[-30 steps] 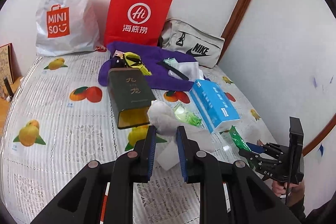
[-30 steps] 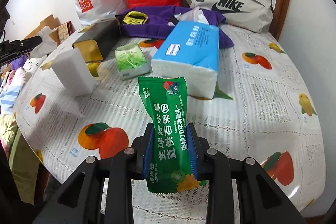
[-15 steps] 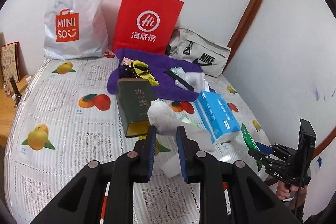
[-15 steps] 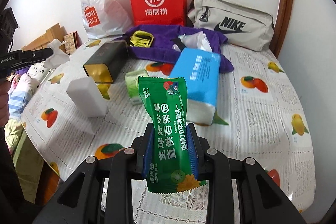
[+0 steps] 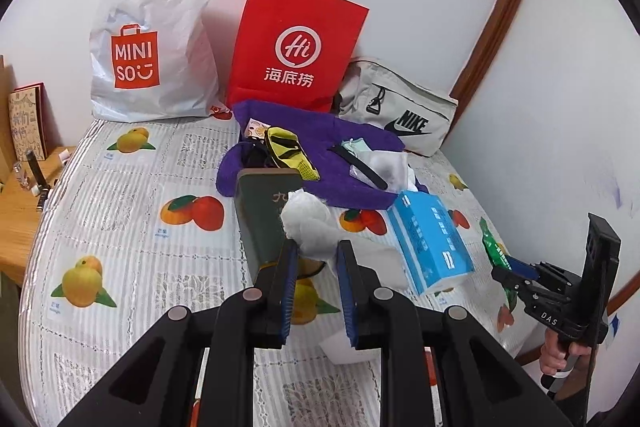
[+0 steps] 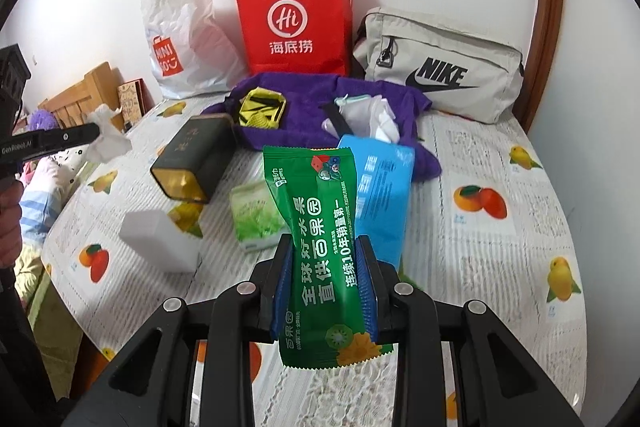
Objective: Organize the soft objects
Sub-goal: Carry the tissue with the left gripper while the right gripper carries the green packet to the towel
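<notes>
My left gripper (image 5: 316,251) is shut on a crumpled white tissue (image 5: 306,223), held in the air above the fruit-print cloth (image 5: 120,227). The right wrist view shows that gripper (image 6: 94,131) at the far left with the tissue (image 6: 107,141) sticking out of its tips. My right gripper (image 6: 325,247) is shut on a green wet-wipe pack (image 6: 320,211) that stands up between its blue pads. It hangs over the front of the cloth, and the left wrist view shows it (image 5: 505,273) low on the right with the pack (image 5: 493,247).
On the cloth lie a blue tissue pack (image 6: 380,195), a small green tissue pack (image 6: 254,213), a white block (image 6: 160,243), a dark green box (image 6: 192,159) and a purple cloth (image 5: 332,163) with small items. A red bag (image 5: 296,43), a Miniso bag (image 5: 156,39) and a Nike bag (image 6: 440,67) line the wall.
Both grippers have risen with their loads still held, so the cloth and the things on it look farther off. The objects on the cloth have not moved.
</notes>
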